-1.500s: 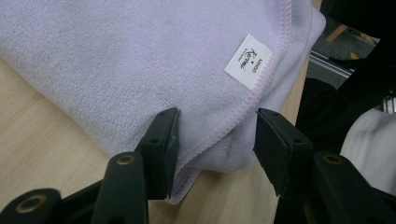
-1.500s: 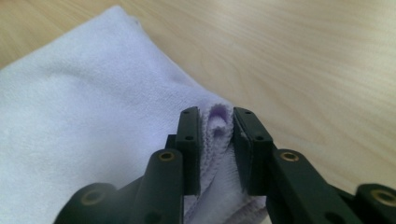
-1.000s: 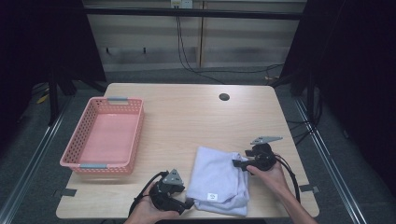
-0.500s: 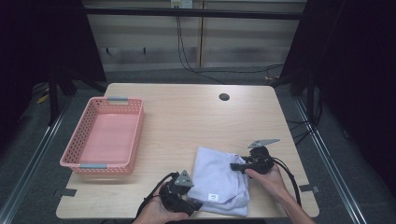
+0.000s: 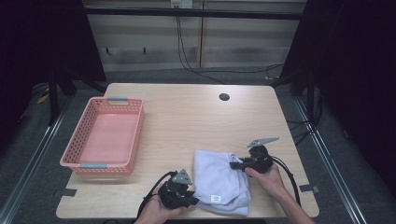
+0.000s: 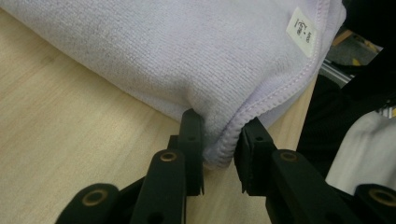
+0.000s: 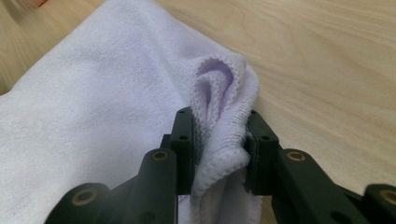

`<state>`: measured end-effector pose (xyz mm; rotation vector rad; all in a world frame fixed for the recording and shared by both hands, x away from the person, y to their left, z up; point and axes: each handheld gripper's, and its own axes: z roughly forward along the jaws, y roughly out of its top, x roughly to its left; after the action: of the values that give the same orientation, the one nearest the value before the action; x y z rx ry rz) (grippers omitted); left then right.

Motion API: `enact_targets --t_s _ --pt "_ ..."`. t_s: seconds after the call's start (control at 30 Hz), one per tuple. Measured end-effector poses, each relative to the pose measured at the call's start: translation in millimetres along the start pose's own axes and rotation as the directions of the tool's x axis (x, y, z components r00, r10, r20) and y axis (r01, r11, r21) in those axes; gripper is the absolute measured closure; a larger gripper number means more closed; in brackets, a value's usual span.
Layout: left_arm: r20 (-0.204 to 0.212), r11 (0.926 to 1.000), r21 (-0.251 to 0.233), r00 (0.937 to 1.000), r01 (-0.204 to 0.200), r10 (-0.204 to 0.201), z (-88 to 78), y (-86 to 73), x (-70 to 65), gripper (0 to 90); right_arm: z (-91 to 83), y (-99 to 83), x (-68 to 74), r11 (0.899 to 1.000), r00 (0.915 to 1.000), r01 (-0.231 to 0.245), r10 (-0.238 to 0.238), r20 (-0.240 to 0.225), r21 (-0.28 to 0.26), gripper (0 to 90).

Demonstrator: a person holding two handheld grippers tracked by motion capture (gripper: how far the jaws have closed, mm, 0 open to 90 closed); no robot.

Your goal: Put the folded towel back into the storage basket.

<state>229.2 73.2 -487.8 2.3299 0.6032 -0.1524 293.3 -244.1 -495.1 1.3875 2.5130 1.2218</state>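
From my remote station this reads as a lab recording cell, not a home or shop. A single light wooden table with a cable hole stands on grey carpeted floor, boxed in by dark curtains on both sides. Metal rails run along the floor beside the table. Cables hang down a plain panelled back wall. Tape marks sit at the table's near corners. A pink plastic basket is the sole prop set out.
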Motion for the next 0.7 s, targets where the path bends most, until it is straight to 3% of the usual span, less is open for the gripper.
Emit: enact_targets --t_s 0.03,0.13,0.17,0.33,0.47,0.7 --pt "0.017 0.9999 -0.016 0.9999 0.005 -0.004 -0.3 -0.3 0.5 75.0 0.1 0.4 -0.4 1.000 1.0000 -0.005 0.005 -0.007 0.001 69.6" --pt "0.022 0.9997 -0.019 0.9997 0.012 -0.011 -5.3 1.2 1.3 75.7 0.3 3.7 -2.7 1.000 0.9996 -0.005 0.005 -0.027 -0.007 70.2" --pt "0.005 0.9998 -0.016 0.9999 0.015 -0.015 -7.3 1.7 1.9 75.9 0.3 5.4 -2.5 1.000 0.9995 -0.006 0.006 -0.031 -0.006 70.3" --pt "0.023 0.9992 -0.016 0.9991 0.037 -0.036 -14.7 2.3 8.6 76.2 -1.9 15.9 -2.5 1.000 0.9984 0.000 -0.002 -0.057 -0.026 70.7" --pt "0.024 0.9995 -0.013 0.9993 0.029 -0.028 -19.5 4.3 11.8 76.1 -1.5 20.3 -3.6 1.000 0.9971 0.005 -0.006 -0.076 -0.012 70.7" --pt "0.016 0.9991 -0.027 0.9994 0.032 -0.032 -29.7 12.2 14.5 76.1 -6.2 23.6 -3.7 1.000 0.9975 0.006 -0.007 -0.070 -0.011 70.8"
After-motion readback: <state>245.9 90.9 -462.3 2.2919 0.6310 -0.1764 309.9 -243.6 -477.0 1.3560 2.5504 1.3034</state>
